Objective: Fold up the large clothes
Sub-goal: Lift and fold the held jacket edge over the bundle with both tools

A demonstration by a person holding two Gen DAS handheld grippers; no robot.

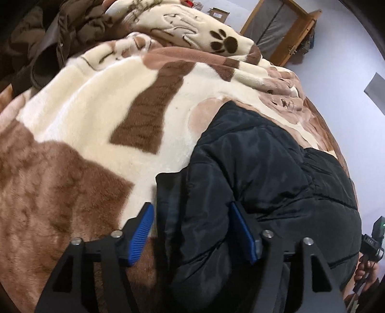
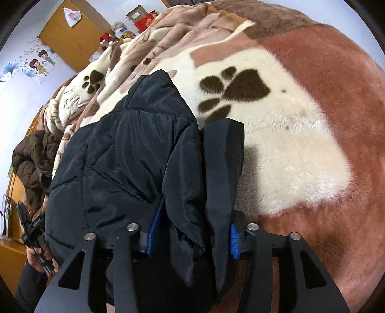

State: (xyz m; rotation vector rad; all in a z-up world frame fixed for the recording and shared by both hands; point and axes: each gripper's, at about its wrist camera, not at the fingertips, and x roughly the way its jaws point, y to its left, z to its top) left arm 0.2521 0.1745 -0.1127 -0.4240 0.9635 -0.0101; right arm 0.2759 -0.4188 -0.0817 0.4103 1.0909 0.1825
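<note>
A black padded jacket [image 1: 259, 168] lies bunched on a cream and brown paw-print blanket [image 1: 96, 108]. My left gripper [image 1: 192, 209] stands open over the jacket's near left edge. A fold of black fabric sits between its blue pads [image 1: 142, 233], and the left pad stays clear of the cloth. In the right wrist view the same jacket [image 2: 125, 149] fills the left half, on the blanket [image 2: 300, 149]. My right gripper [image 2: 195, 216] is open too. Loose folds and a black strap hang between its jaws and partly hide the blue pads [image 2: 234, 243].
A brown puffer jacket [image 2: 33, 159] lies beyond the black one, at the bed's far side [image 1: 79, 21]. A hand on a gripper handle [image 1: 368, 255] shows at the right edge. A wooden door [image 2: 72, 36], boxes [image 2: 142, 16] and a wooden frame [image 1: 284, 31] stand past the bed.
</note>
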